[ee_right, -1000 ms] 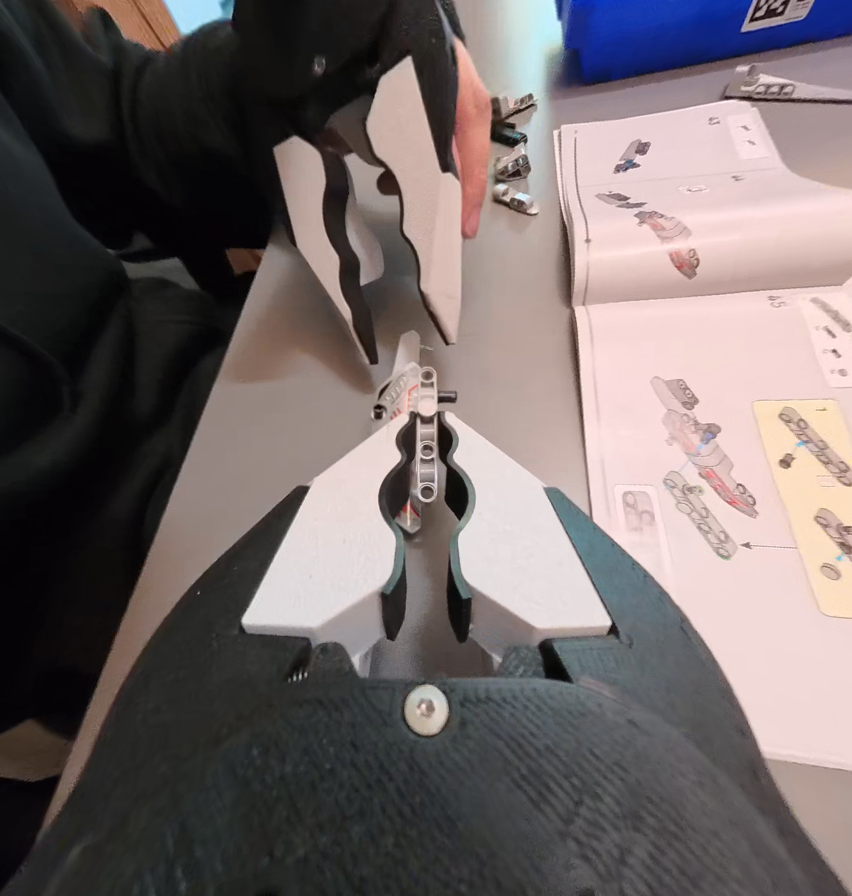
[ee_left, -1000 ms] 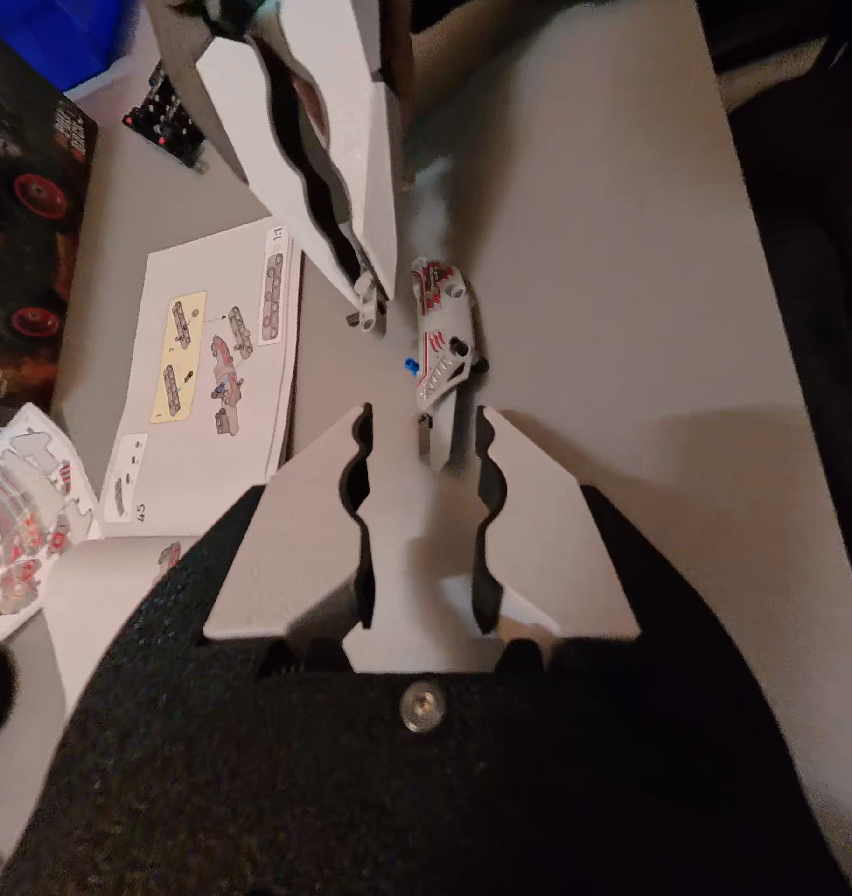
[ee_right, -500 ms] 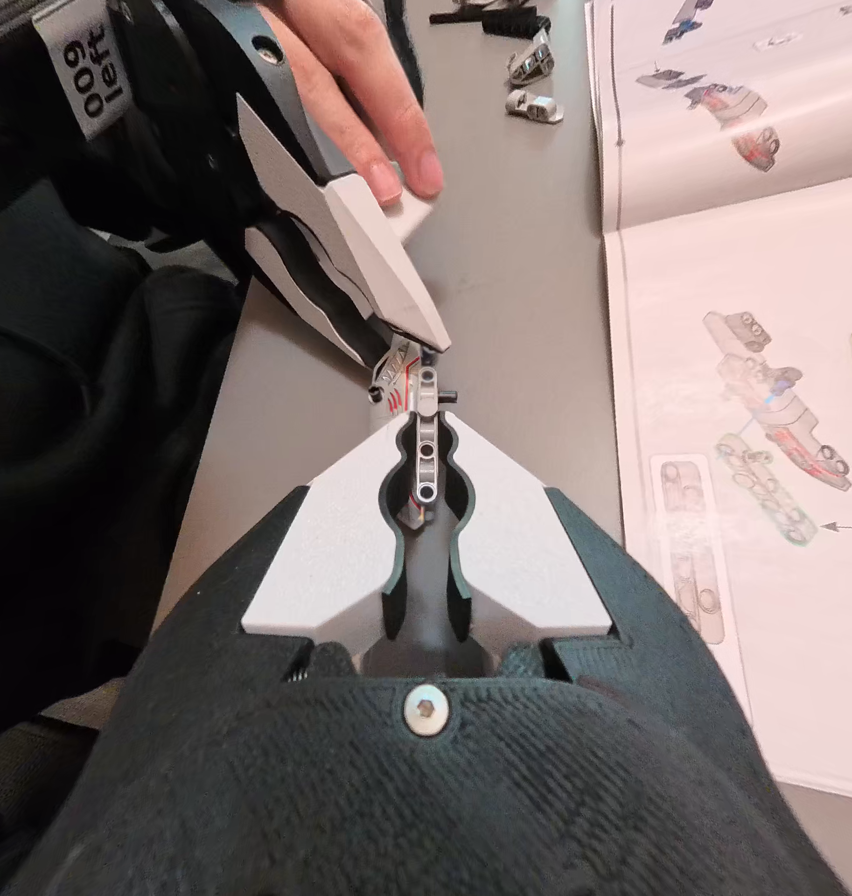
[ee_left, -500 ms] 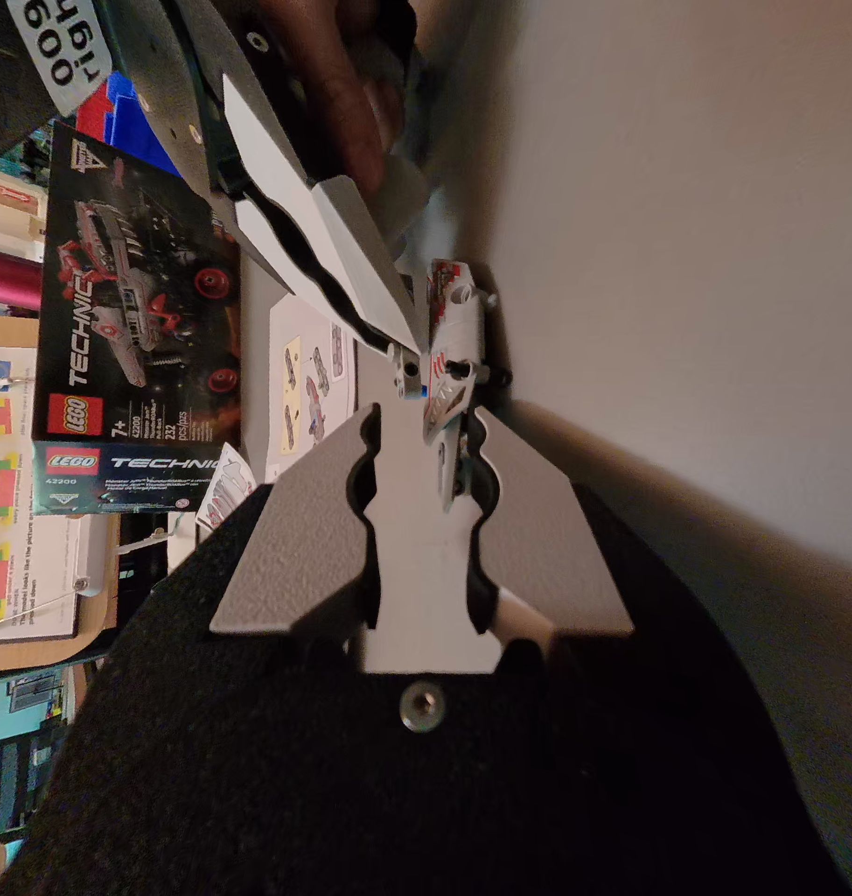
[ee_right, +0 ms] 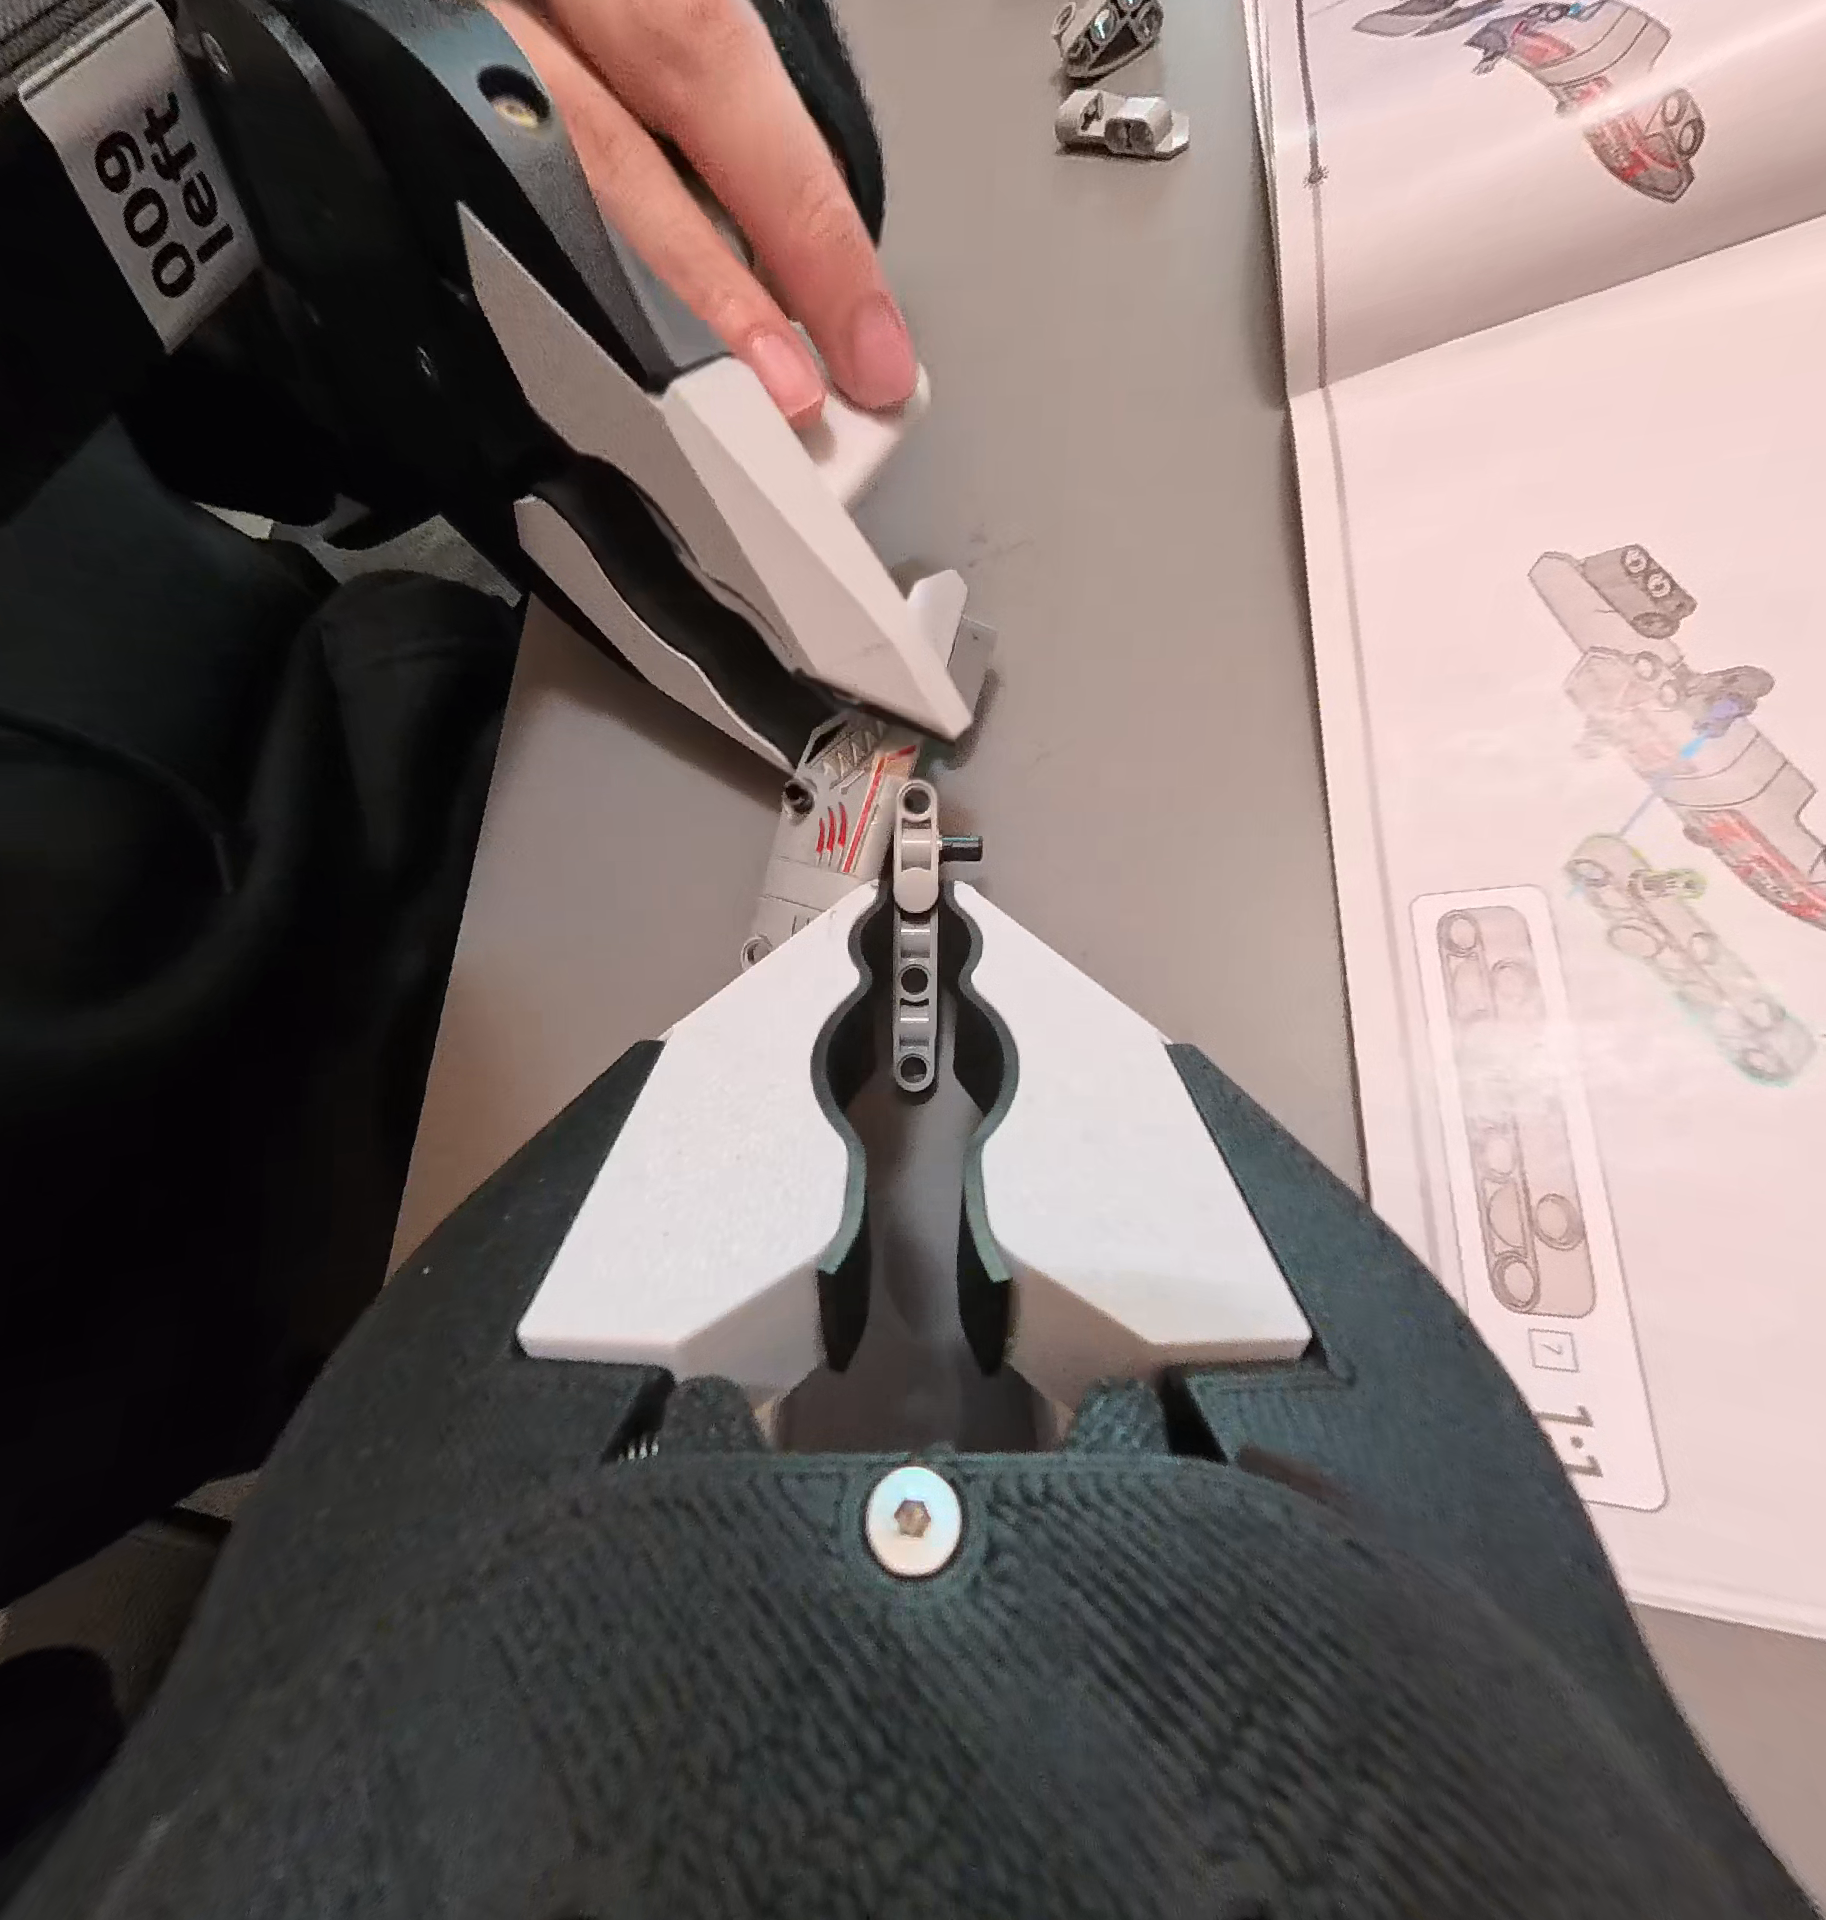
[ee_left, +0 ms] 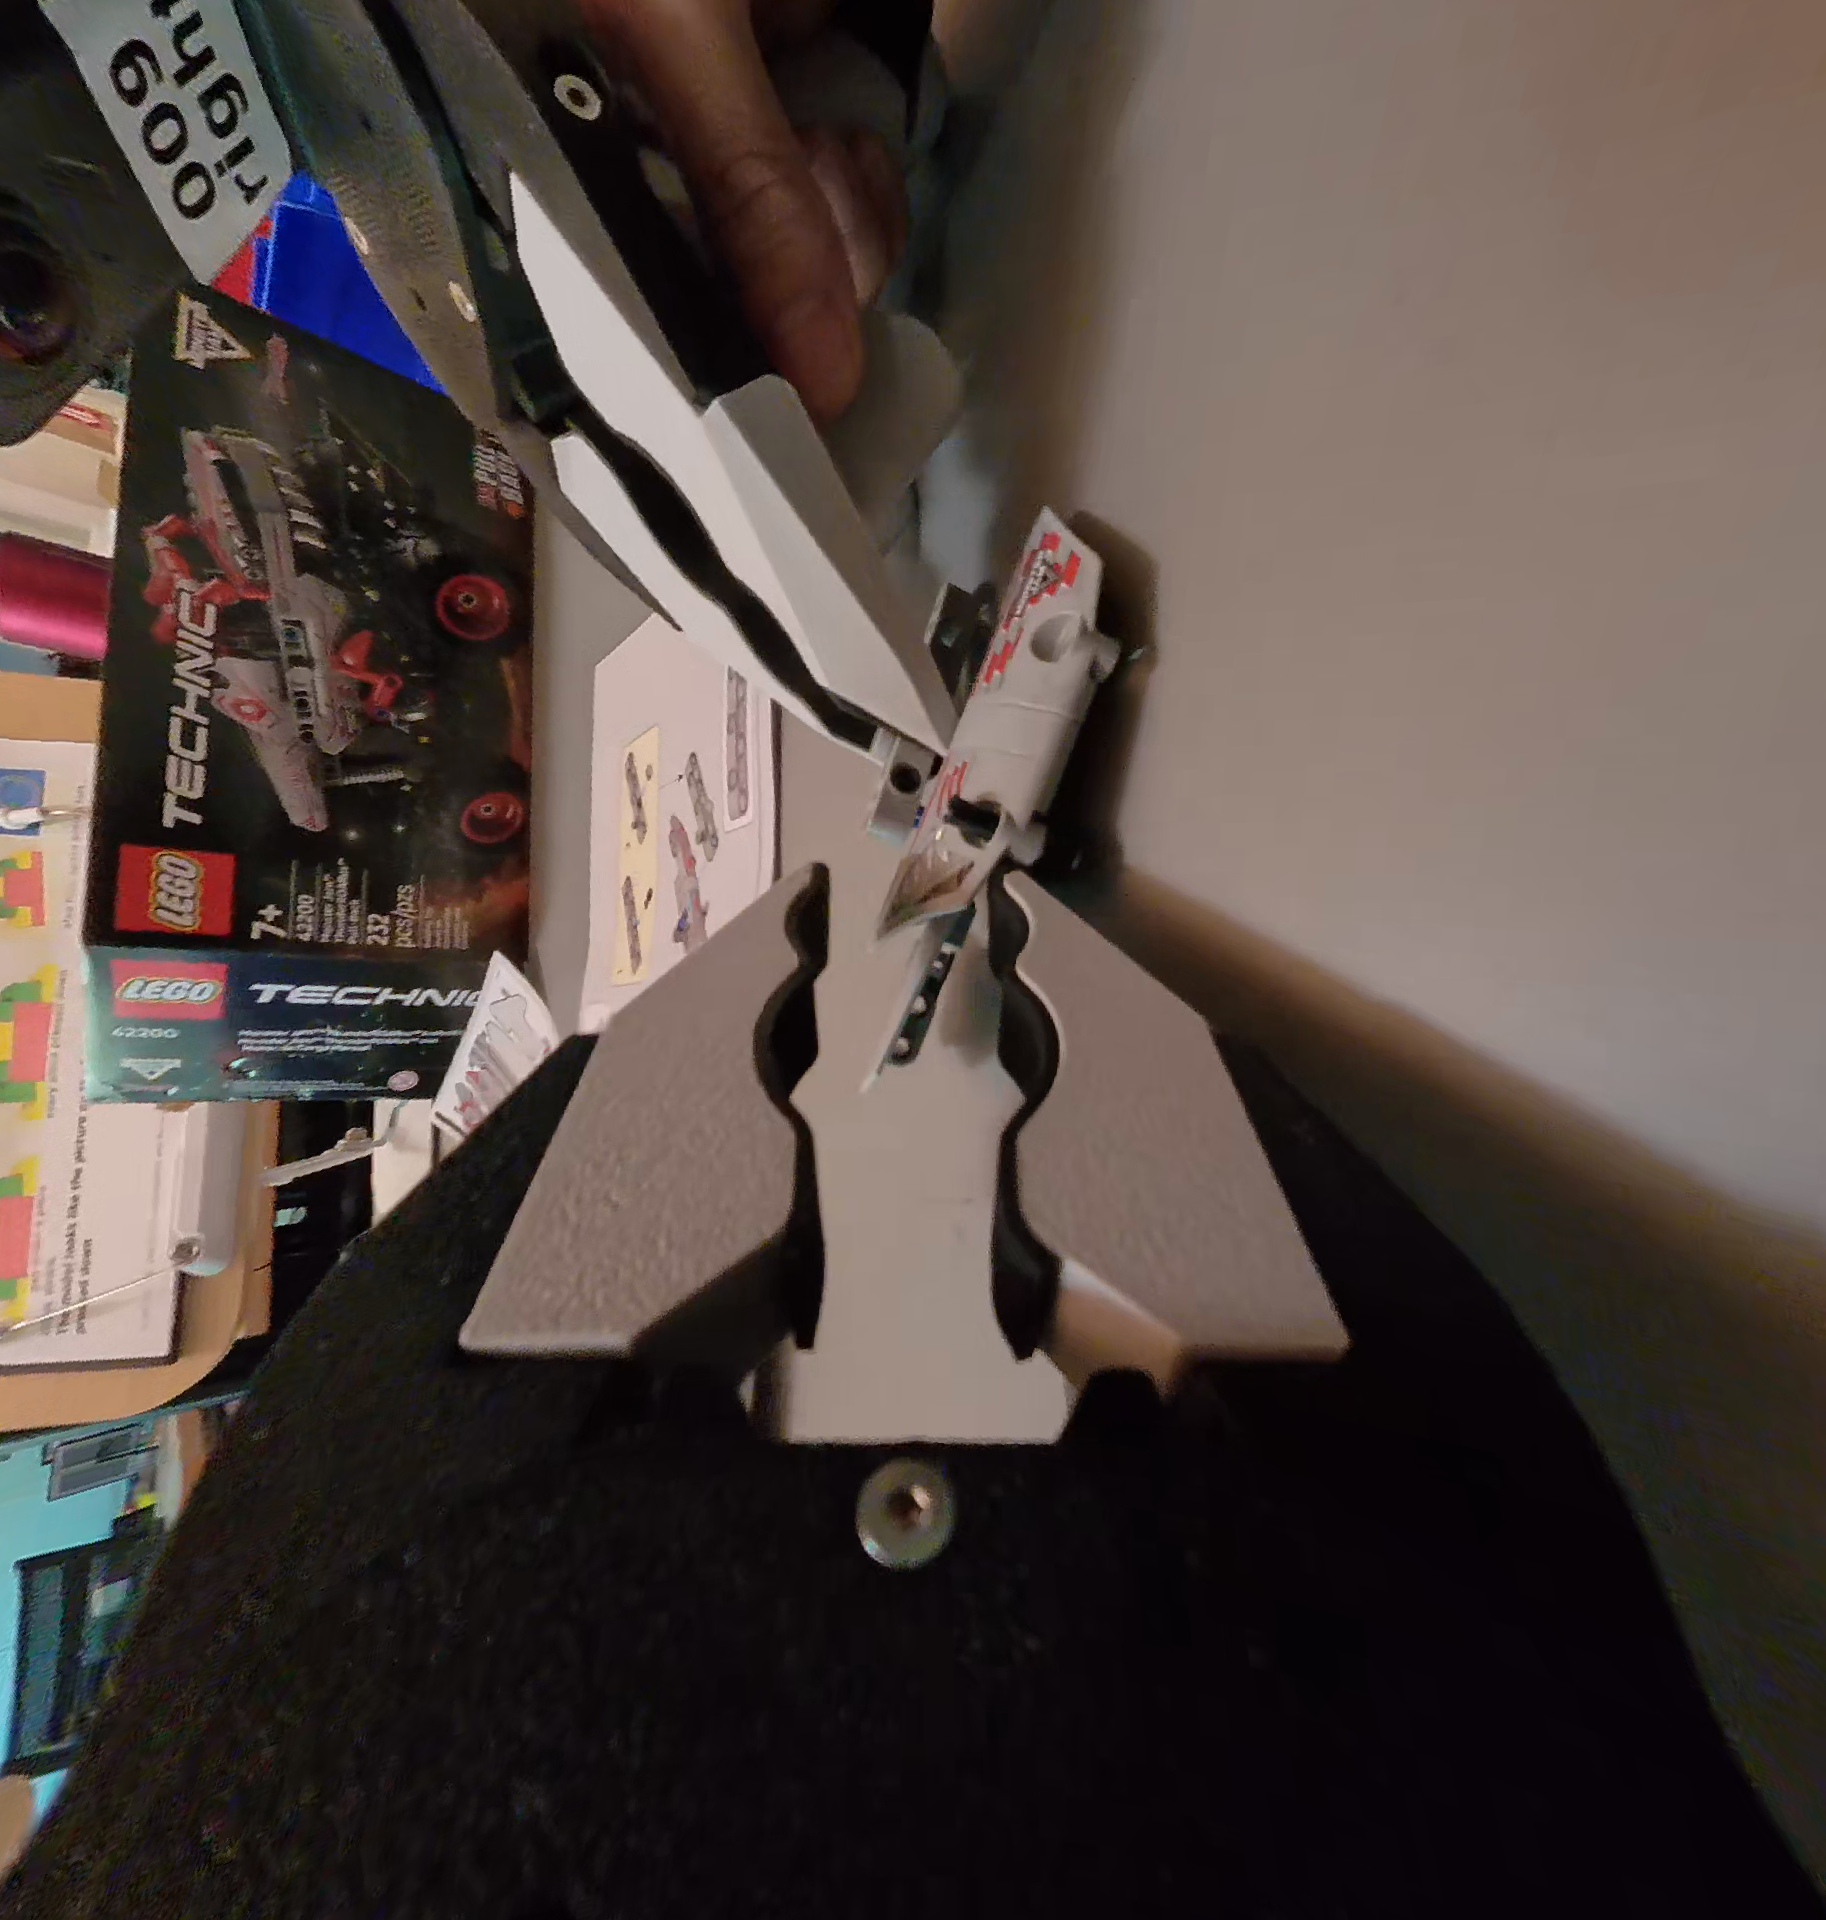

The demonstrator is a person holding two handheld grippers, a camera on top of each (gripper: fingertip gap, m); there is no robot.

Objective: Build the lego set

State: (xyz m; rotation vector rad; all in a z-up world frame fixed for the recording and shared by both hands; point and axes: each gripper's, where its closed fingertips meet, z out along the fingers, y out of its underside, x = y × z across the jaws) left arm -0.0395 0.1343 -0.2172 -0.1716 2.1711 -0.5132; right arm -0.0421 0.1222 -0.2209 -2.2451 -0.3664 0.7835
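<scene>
A white panel assembly with red stickers stands on its edge on the grey table. It also shows in the right wrist view. My left gripper is open, turned on its side, with the assembly's pointed lower end between its fingers. In the right wrist view the left gripper reaches in from the upper left. My right gripper is shut on a grey beam with a black pin, its tip right beside the assembly. The left wrist view shows the beam's end against the assembly.
An open instruction booklet lies to the right of the work. The set's box and a sticker sheet stand beyond it. Loose grey pieces lie farther back. The table edge and a person's dark clothing are at the left.
My left gripper has rolled onto its side and closed in around the assembly's end. The assembly has gone from lying flat to standing on edge. My right gripper has brought the beam closer.
</scene>
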